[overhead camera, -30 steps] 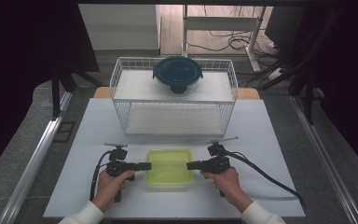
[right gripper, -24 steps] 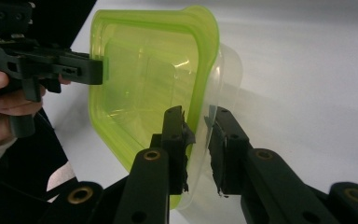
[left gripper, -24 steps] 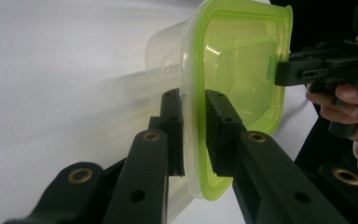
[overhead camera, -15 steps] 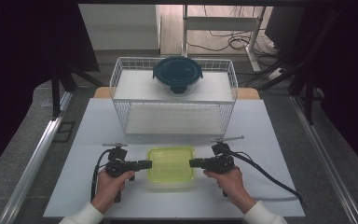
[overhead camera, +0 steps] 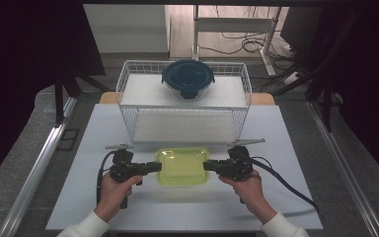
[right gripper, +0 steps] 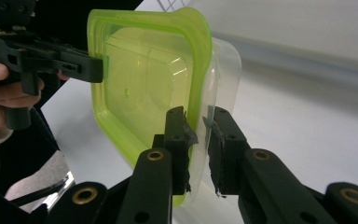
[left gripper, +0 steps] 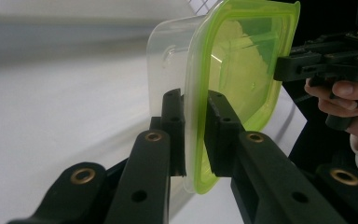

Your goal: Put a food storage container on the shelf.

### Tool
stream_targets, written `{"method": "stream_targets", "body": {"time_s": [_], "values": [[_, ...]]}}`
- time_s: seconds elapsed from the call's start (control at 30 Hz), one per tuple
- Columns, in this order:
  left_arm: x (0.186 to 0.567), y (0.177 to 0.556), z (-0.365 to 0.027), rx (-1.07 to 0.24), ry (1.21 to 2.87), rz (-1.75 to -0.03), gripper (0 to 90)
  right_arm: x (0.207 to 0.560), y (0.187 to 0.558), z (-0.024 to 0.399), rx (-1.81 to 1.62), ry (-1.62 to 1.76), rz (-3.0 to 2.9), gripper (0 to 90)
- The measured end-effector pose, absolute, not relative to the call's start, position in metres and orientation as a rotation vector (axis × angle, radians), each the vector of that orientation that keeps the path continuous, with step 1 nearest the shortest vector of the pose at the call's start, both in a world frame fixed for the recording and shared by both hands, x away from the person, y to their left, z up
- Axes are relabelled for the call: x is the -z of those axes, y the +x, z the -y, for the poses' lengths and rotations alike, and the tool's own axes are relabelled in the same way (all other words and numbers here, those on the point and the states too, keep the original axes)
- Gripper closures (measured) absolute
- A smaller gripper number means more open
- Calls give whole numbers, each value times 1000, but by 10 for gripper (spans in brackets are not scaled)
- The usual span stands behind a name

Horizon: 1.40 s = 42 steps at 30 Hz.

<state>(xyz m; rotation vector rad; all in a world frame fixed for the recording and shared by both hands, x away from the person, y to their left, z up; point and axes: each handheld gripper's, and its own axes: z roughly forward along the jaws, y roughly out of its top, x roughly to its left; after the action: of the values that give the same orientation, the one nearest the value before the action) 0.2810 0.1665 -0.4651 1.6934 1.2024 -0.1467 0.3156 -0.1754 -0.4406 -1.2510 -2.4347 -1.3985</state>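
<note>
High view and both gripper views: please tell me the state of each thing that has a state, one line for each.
Green-lidded container: lid on, gripped at both short ends.
Left hand-held gripper: shut on the container's left rim.
Right hand-held gripper: shut on the container's right rim.
Round container: dark lid on, standing on top of the rack.
Wire rack: upright on the table, lower shelf bare.

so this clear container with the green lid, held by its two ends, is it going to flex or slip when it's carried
The container looks empty through its clear walls, so probably light. The left claw and right claw each pinch only the thin rim at opposite ends, so smooth plastic may slip or tilt if one hand lags. The green lid looks thin and might bow slightly.
</note>
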Motion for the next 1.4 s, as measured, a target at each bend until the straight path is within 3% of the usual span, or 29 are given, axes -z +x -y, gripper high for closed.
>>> {"method": "stream_targets", "body": {"time_s": [0.7,1.4], "values": [[396,294,-166,8,1674,-1086,795,370,324,178,1573,-1168,2521,771],[347,322,-172,-40,1666,-1022,794,326,349,176,1689,-1145,2492,776]]}}
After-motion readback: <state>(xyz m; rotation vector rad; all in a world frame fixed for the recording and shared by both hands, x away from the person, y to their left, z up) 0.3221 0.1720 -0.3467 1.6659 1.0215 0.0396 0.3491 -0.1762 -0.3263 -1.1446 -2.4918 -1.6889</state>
